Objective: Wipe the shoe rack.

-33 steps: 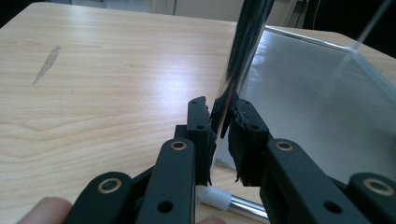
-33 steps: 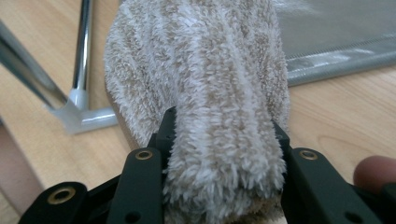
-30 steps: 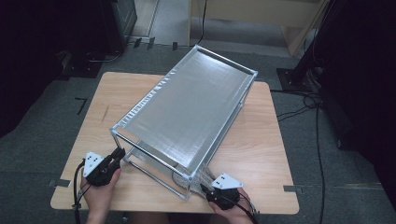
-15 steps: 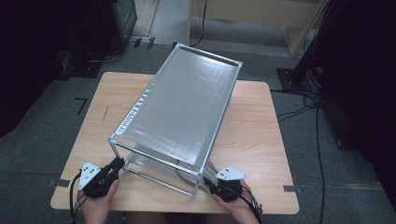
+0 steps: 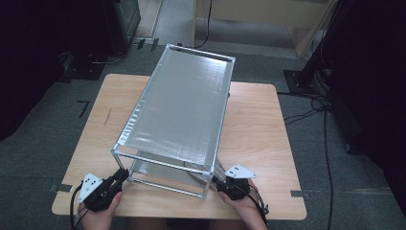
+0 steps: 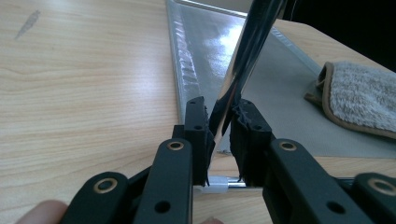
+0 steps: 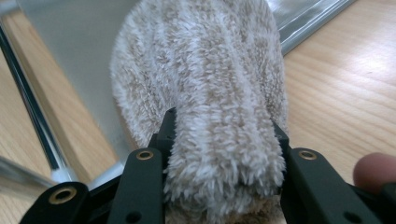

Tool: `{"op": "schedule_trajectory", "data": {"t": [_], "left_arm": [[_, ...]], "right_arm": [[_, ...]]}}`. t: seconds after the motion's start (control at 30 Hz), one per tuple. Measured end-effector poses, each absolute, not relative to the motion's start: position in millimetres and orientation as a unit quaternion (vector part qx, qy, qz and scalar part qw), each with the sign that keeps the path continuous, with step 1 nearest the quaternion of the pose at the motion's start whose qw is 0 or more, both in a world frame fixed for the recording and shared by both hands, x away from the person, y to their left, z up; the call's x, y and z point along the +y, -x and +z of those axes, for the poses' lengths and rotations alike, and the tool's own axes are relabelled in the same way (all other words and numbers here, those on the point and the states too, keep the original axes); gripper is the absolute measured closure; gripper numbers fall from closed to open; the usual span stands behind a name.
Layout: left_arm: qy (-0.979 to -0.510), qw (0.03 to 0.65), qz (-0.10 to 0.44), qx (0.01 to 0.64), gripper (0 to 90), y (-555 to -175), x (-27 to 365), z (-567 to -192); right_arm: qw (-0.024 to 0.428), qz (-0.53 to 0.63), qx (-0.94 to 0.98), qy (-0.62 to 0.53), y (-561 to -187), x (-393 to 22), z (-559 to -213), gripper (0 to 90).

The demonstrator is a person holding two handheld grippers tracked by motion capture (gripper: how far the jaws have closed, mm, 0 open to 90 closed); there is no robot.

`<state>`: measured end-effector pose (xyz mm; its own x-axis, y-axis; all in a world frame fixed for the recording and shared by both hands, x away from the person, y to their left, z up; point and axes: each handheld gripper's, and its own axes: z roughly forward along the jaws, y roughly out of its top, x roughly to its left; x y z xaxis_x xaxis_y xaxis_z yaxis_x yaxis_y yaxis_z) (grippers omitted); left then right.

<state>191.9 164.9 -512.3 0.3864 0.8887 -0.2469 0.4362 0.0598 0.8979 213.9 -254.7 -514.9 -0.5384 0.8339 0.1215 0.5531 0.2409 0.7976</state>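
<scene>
A metal-framed rack (image 5: pixel 184 110) with a silver fabric top stands on the wooden table (image 5: pixel 258 129). My left gripper (image 5: pixel 117 178) is at its near left corner. In the left gripper view this gripper (image 6: pixel 219 121) is shut on the rack's shiny upright pole (image 6: pixel 243 60). My right gripper (image 5: pixel 220 184) sits at the near right corner, under the top. In the right gripper view it (image 7: pixel 224 135) is shut on a fluffy beige towel (image 7: pixel 205 70) that lies over the silver lower shelf (image 7: pixel 70 46). The towel (image 6: pixel 359 98) also lies at the right of the left gripper view.
Bare table lies left and right of the rack. A thin frame rod (image 7: pixel 28 107) runs beside the lower shelf. Dark equipment and cables (image 5: pixel 311 103) stand on the floor around the table. The near table edge is just behind both hands.
The rack has turned, its far end swinging left, so it now lies more squarely along the table. Both hands have drawn back toward the near edge with it.
</scene>
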Motion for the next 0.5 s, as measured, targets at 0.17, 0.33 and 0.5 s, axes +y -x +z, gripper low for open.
{"op": "schedule_trajectory", "data": {"t": [0.17, 0.33, 0.5], "left_arm": [[-0.653, 0.534, 0.201, 0.498, 69.2, -195.2, 167.3, -512.3], [-0.649, 0.542, 0.209, 0.491, 70.2, -196.1, 165.1, -507.2], [-0.659, 0.548, 0.197, 0.477, 72.6, -198.0, 157.5, -504.0]], "right_arm": [[0.184, 0.425, 0.745, -0.48, -208.3, -273.1, -509.2, 62.6], [0.192, 0.415, 0.735, -0.501, -191.7, -285.4, -505.4, 62.4], [0.196, 0.4, 0.735, -0.511, -168.6, -281.7, -505.6, 61.1]]}}
